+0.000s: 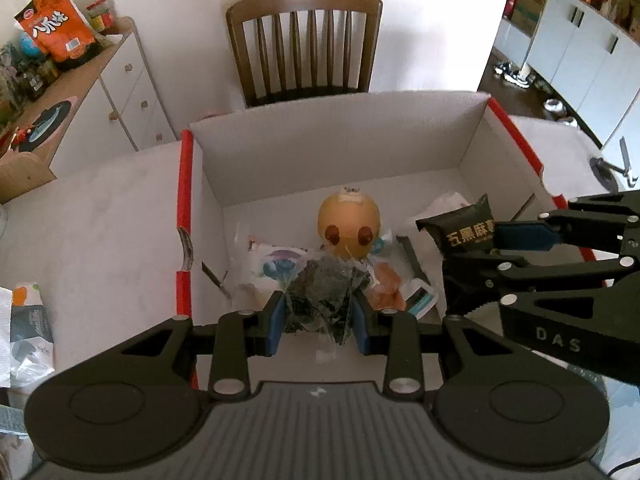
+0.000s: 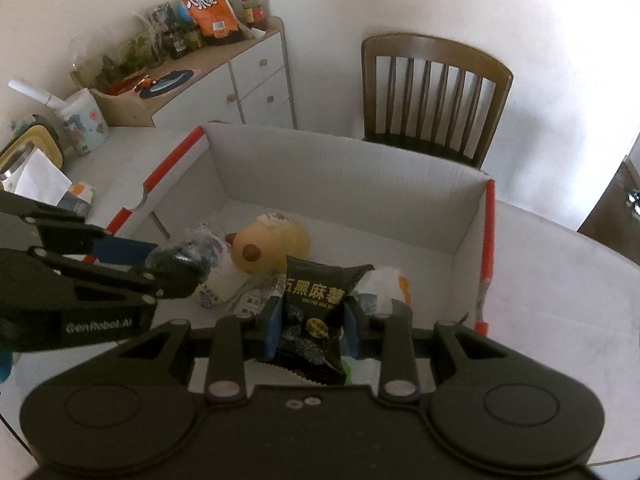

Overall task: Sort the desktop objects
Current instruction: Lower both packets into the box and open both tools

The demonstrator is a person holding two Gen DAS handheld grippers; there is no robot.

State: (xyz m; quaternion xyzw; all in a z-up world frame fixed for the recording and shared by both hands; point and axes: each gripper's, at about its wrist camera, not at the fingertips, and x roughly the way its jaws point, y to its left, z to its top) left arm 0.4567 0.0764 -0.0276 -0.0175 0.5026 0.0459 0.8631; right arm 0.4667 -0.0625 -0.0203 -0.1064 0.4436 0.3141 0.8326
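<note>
Snack packets and a toy are what we sort, and they go in a white box [image 1: 332, 148] with red edges that sits on the white tabletop [image 1: 100, 216].

By the left edge of the tabletop we see some paper wrappers [image 1: 24, 320] lying flat.

Our left gripper [image 1: 318, 320] is over the near side of the box. Its blue pads [image 1: 276, 322] are squeezed onto a clear crinkly packet [image 1: 320, 292] with dark bits inside, so it is closed on that packet. The packet hangs just above the pile in the box.

On the box floor, near the middle, sits a round yellow toy [image 1: 349, 224] with two brown spots. Around it lie white and colored wrappers [image 1: 272, 264].

Our right gripper [image 2: 308, 324] is over the near right part of the box. Its blue pads [image 2: 274, 326] press both sides of a black packet [image 2: 316, 300] with gold letters, so it is closed on it too. The black packet stands upright between the fingers, above a white wrapper [image 2: 384, 288] by the right wall.

Behind the box we see a brown chair [image 1: 304, 40].
</note>
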